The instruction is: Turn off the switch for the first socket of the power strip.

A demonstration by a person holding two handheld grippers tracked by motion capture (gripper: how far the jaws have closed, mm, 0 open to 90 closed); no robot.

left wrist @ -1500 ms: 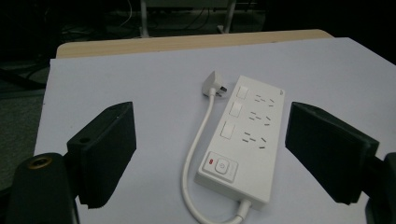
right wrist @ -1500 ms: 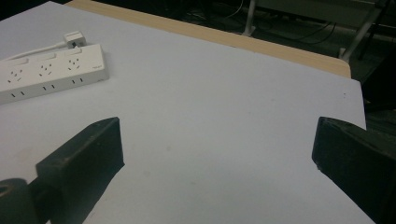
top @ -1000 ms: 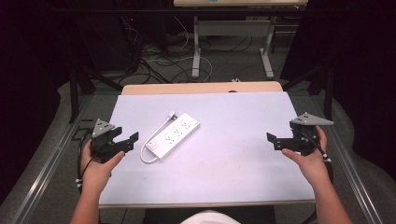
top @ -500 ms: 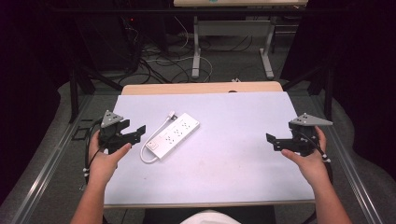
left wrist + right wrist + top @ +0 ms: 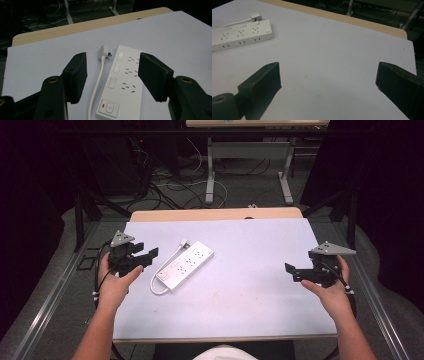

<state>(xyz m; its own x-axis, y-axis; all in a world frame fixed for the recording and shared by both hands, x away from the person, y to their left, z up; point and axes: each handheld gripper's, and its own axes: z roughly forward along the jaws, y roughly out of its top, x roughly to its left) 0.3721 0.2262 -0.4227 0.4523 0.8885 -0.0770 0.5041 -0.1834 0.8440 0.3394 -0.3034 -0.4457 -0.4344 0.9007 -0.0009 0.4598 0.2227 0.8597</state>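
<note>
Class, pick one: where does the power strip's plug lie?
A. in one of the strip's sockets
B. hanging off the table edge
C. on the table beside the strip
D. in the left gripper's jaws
C: the plug rests on the table next to the power strip, with the left gripper open and holding nothing.

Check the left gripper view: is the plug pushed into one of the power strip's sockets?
No. The plug lies loose on the table beside the far end of the power strip, and all three socket groups are bare.
</note>
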